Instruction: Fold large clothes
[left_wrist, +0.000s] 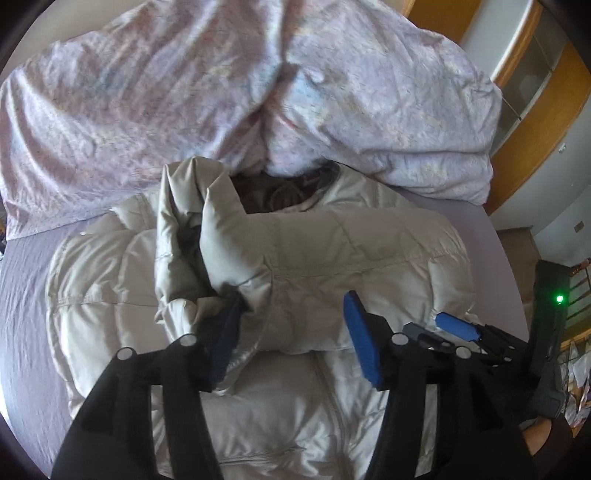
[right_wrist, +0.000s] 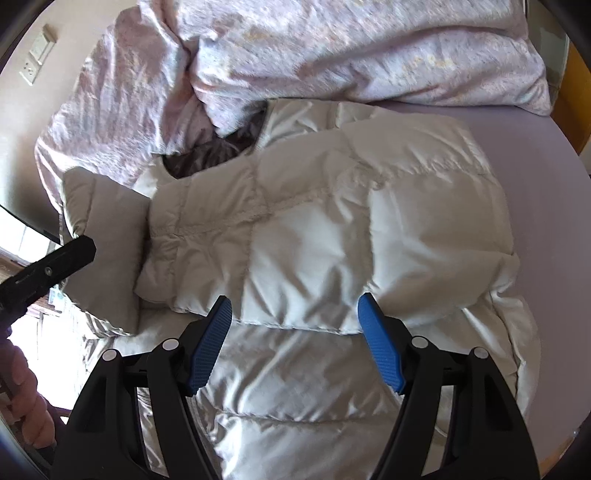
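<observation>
A cream puffer jacket (left_wrist: 351, 251) lies front up on the lavender bed sheet (left_wrist: 26, 295), collar toward the duvet. Both sleeves are folded in over its chest; one cuff (left_wrist: 207, 306) bunches up in the left wrist view. My left gripper (left_wrist: 293, 301) hangs over the chest with its jaws apart, the left blue pad (left_wrist: 225, 332) touching that cuff and nothing pinched. In the right wrist view my right gripper (right_wrist: 295, 321) stands open just above the folded sleeve (right_wrist: 332, 229) of the jacket (right_wrist: 295, 387), holding nothing. The left gripper's black finger (right_wrist: 55, 266) shows at the left edge.
A crumpled pink-and-white duvet (left_wrist: 221, 92) is heaped behind the jacket's collar. Wooden cabinet frames (left_wrist: 535, 110) stand past the bed's right side. Wall switches (right_wrist: 37, 55) sit at the upper left. A person's hand (right_wrist: 22, 387) is at the lower left.
</observation>
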